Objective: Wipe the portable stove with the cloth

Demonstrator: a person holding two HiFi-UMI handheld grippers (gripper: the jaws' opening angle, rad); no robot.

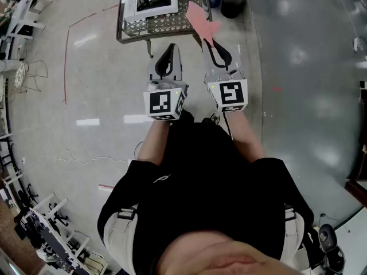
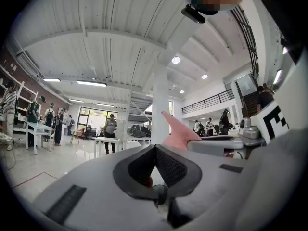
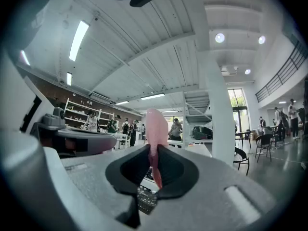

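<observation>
The right claw was clenched on a thin, soft pink cloth, and a pointed flap of it stuck out past the dark ribbed pads. The left claw was pressed shut on nothing. Both were level, near the lattice-topped bench. On it lay the flat, square white stove with a round black burner.

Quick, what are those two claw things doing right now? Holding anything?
Left gripper: closed, empty.
Right gripper: closed on the pink cloth.
</observation>
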